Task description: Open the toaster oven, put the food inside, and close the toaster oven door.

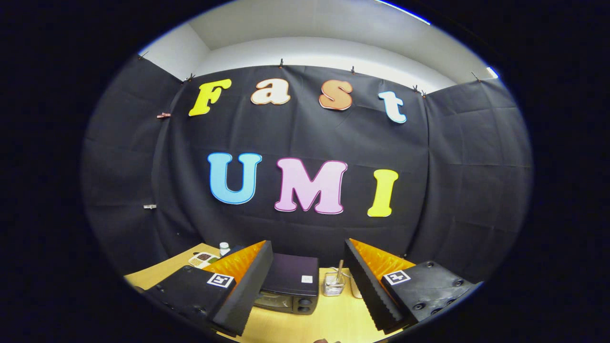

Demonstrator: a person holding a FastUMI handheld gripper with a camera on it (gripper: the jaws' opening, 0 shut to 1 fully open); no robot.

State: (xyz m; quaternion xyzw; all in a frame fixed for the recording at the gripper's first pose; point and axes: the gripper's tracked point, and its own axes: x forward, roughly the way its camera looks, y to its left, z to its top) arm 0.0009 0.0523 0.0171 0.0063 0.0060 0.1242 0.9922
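A dark toaster oven (289,283) stands on the wooden table (329,321), beyond my fingers and partly hidden behind the left one. Its door looks closed, with two knobs on the right of its front. My gripper (310,286) is held high above the table and is open, with nothing between its fingers. The left finger (248,286) and the right finger (369,286) stand wide apart. The food cannot be made out for certain.
A clear glass holder with sticks (333,284) stands just right of the oven. A divided tray with small food portions (202,259) and a small white bottle (224,248) sit at the far left of the table. Black cloth walls close the booth behind.
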